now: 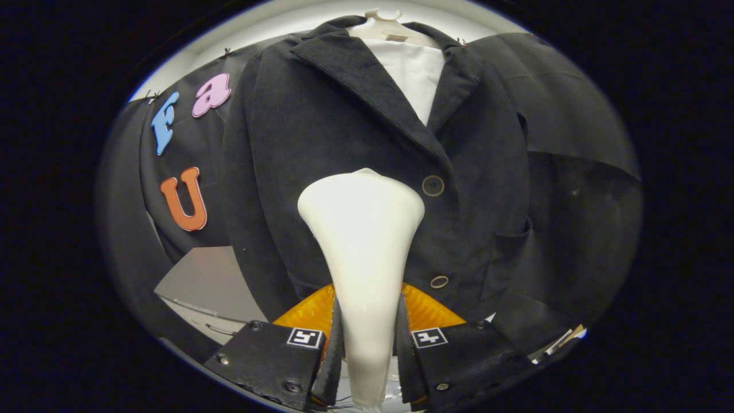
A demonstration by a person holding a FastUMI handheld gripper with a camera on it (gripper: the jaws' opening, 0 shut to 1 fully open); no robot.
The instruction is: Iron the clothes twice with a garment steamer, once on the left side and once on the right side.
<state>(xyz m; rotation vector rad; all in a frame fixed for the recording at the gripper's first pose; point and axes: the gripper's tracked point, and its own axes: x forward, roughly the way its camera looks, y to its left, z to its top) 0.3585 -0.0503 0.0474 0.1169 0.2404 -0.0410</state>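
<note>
Steamer [362,241] position: centre of the frame, handle clamped between both fingers of the gripper [367,350] at the bottom centre, with each finger pressed against one side of the white body. The wide head rose from the fingers and covered the front of the jacket [344,126] just left of the upper button [433,185]. Whether the head face touched the cloth or stood just off it could not be told, since the face pointed away from the camera.

Jacket position: hung on a white hanger [385,26] at the top centre, with a white shirt [414,74] showing between the lapels. A lower button [439,281] sat at the lower right of the head, and a pocket [507,252] lay further right.

Judged risks from this point:
- The head edge stood near the upper button. A sideways drift to the right would likely catch it and jolt the stroke.
- The handle tapered where the fingers held it. Heavy pressure against the cloth could let it twist or slide in the grip.
- The jacket hung free. A hard push would probably swing it away and leave the panel unevenly treated.
</note>
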